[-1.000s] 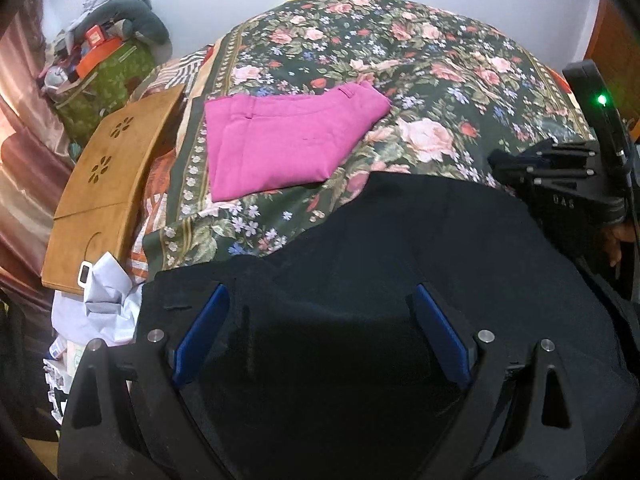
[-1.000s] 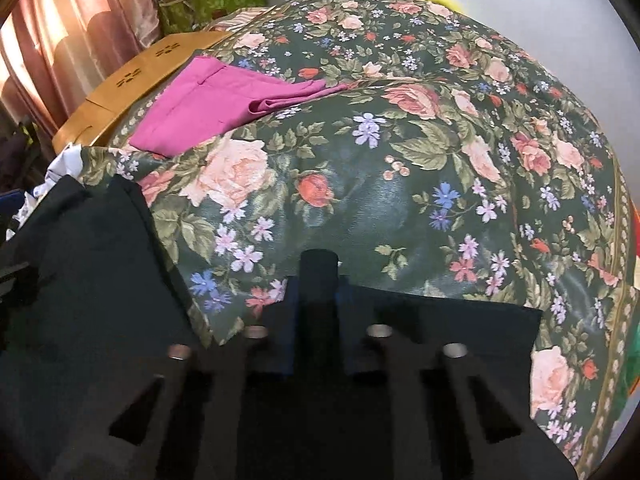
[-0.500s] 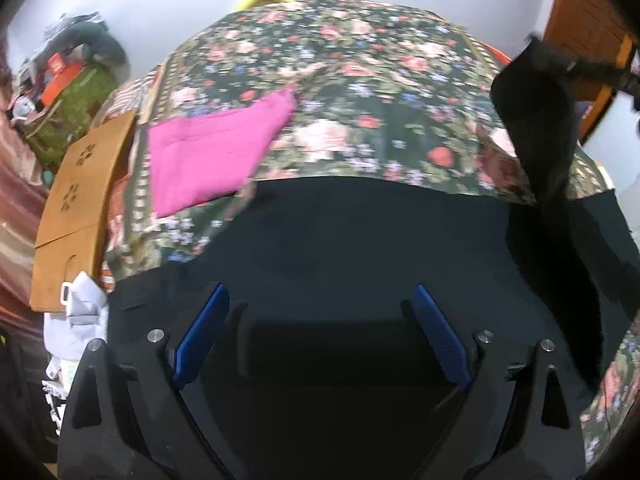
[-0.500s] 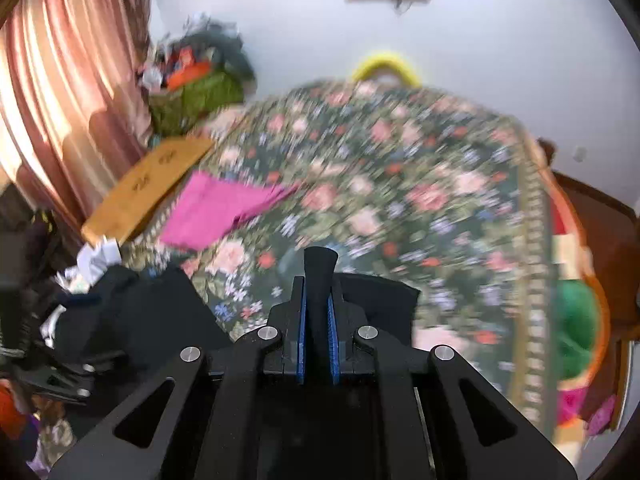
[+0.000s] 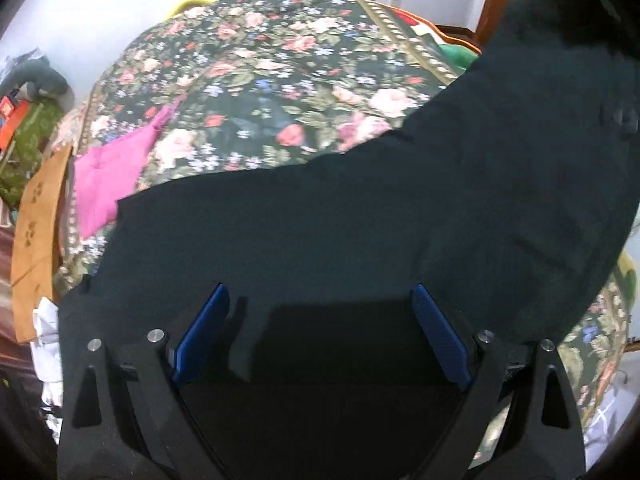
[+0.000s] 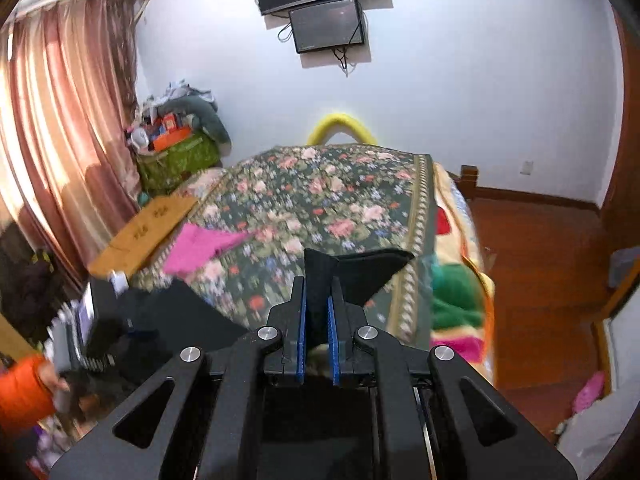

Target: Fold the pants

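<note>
Left wrist view: your left gripper (image 5: 320, 320) is standing wide apart, its blue pads (image 5: 200, 332) grasping nothing, hovering over the near half of the black, matte woven pants (image 5: 320, 232). A second ago that cloth was lying flat across the foot of the floral quilted bedspread (image 5: 280, 80); now its far side is sweeping up toward 2 o'clock, a broad dark flap lifted clear of the bed. That suggests the first fold is under way, the raised end probably heading over the flat part. At 9 o'clock the folded magenta cotton pants (image 5: 104, 176) are lying untouched, just beside a tan wooden board (image 5: 36, 216).

Right wrist view: your right gripper (image 6: 316, 316) is clenched on a pinched edge of the black pants (image 6: 360, 272), which is fanning out stiffly toward 1 o'clock past the pads. It was low over the quilt a second ago and is now riding high, looking across the whole bedspread (image 6: 340, 200) to the white wall, and blur shows it is moving fast. The magenta pants (image 6: 196, 248) are showing at 10 o'clock. The limp, slightly heavy cloth is likely to sag between grip and bed.
</note>
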Demonstrator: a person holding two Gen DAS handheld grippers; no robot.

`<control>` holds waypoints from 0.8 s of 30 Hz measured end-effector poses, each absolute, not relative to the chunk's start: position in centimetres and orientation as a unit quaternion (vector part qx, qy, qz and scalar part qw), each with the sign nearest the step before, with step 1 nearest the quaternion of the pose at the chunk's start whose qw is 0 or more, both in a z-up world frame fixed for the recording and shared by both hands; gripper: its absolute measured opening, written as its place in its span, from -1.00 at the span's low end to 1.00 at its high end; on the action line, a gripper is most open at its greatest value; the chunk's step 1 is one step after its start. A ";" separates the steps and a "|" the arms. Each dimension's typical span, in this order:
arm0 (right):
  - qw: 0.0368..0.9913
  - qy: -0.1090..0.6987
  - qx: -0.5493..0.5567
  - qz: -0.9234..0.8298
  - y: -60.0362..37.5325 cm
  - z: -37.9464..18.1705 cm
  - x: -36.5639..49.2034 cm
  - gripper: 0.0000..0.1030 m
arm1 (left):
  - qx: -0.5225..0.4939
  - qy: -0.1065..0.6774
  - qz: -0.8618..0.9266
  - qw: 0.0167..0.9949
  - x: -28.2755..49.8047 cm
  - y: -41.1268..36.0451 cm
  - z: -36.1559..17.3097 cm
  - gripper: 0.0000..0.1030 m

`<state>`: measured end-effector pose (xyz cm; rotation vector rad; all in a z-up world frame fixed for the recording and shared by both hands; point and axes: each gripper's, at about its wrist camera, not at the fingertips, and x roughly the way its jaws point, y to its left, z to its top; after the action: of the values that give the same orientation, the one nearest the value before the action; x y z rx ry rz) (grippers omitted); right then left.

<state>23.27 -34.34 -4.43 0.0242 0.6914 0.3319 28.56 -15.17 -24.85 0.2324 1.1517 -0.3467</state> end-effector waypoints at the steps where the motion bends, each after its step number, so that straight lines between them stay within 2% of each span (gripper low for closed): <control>1: 0.926 0.342 0.011 0.159 -34.6 -5.0 22.6 -0.85 | 0.106 0.545 -0.168 0.815 28.4 -15.4 -25.0 0.81; 17: 0.887 0.445 0.091 0.081 -39.6 -15.9 14.9 -0.83 | 0.115 0.548 -0.182 0.809 26.6 -17.5 -26.0 0.81; 20: 0.883 0.458 0.088 0.061 -39.7 -17.2 13.8 -0.79 | 0.110 0.545 -0.182 0.811 26.5 -17.2 -25.8 0.81; 24: 0.886 0.455 0.083 0.038 -40.0 -16.9 12.8 -0.62 | 0.110 0.536 -0.176 0.818 26.4 -16.3 -25.4 0.81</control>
<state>12.79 -39.99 -16.86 0.1721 0.9474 0.0792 26.38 -16.29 -25.38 0.2334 1.1431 -0.3752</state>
